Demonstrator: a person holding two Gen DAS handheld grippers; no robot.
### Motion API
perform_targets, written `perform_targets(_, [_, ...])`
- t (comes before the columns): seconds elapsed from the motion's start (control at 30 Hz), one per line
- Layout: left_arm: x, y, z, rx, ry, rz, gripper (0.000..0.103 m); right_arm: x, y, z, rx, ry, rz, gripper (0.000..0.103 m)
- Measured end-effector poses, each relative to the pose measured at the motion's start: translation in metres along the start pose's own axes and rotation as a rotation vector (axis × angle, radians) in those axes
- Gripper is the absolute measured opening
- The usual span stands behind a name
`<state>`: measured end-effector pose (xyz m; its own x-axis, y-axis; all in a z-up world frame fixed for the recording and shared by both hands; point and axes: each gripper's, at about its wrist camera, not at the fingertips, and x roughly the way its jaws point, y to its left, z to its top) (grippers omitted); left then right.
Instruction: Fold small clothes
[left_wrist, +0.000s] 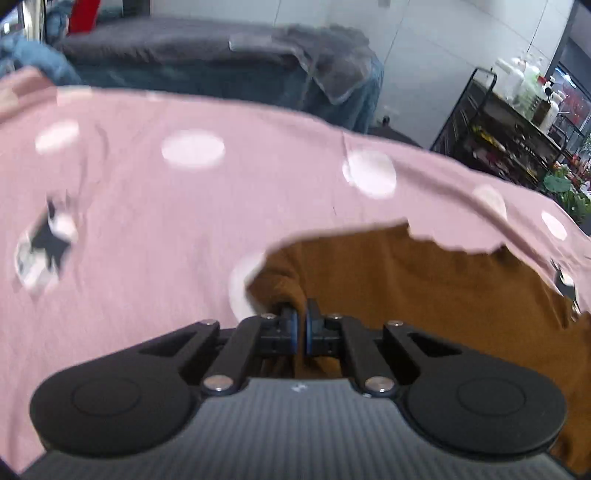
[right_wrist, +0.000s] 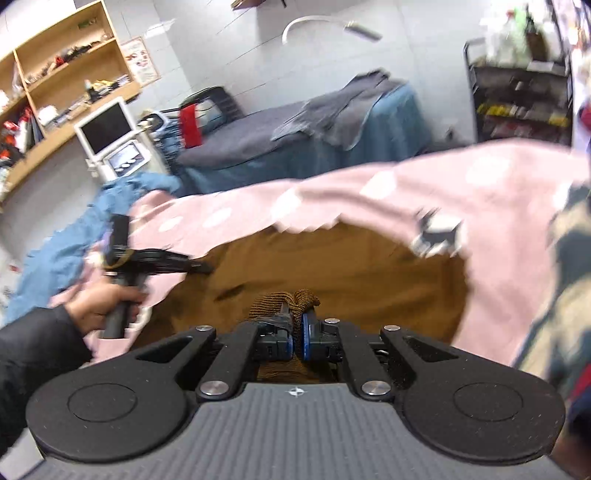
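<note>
Nearest to me, my left gripper (left_wrist: 300, 319) has its blue-padded fingers (left_wrist: 293, 326) pressed almost together, pinching a bunched fold of the brown knit garment (left_wrist: 424, 288). My right gripper (right_wrist: 294, 323) is closed the same way on another bunched edge of that brown cloth (right_wrist: 343, 269), the ribbed knit puckering up between its fingers (right_wrist: 307, 332). In the right wrist view I can see the left hand (right_wrist: 105, 308) wrapped around the handle of the left gripper (right_wrist: 201, 266), whose tip sits at the brown garment's far left edge.

The brown garment lies stretched between the two grippers, spread over a pink cloth with white dots (left_wrist: 166, 206) and small black-and-white animal prints (left_wrist: 48, 243); I cannot make out the surface beneath. The pink cloth's ragged edge curls up over the far side of the brown piece in both views (right_wrist: 369, 192).

Just beyond the pink cloth on the left is a crumpled blue fabric (right_wrist: 74, 236). Farther back stands a bed (right_wrist: 258, 147) with a blue cover and grey towels draped over it. Behind it to the left are a white machine with a screen (right_wrist: 107, 129) and wooden shelves (right_wrist: 66, 62); to the right stands a black cart (left_wrist: 491, 122) loaded with bottles.
</note>
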<state>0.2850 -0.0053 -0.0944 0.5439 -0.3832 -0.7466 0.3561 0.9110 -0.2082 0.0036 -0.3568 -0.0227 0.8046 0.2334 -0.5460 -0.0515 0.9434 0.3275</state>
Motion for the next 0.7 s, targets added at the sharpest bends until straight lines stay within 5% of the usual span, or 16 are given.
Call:
perform_targets(0.23, [0.020,0.033,0.022,-0.033,0.006,0.148,0.004,0.042,-0.040,-0.006,0.069,0.099,-0.121,0.008])
perform_targets(0.37, [0.023,0.045,0.017,-0.085,0.006,0.170,0.026,0.069,-0.052,-0.017,0.081,0.122,-0.170,0.008])
perform_targets(0.4, [0.021,0.045,0.017,-0.090,-0.006,0.176,0.042,0.073,-0.055,-0.018,0.091,0.111,-0.172,0.010])
perform_targets(0.47, [0.012,0.041,0.016,-0.074,-0.017,0.178,0.073,0.077,-0.058,-0.020,0.079,0.109,-0.230,0.027])
perform_targets(0.5, [0.003,0.037,0.015,-0.052,-0.033,0.186,0.076,0.078,-0.058,-0.022,0.066,0.116,-0.275,0.040])
perform_targets(0.7, [-0.060,0.010,-0.013,0.066,-0.088,0.093,0.086,0.036,-0.011,-0.037,-0.193,-0.063,-0.338,0.070])
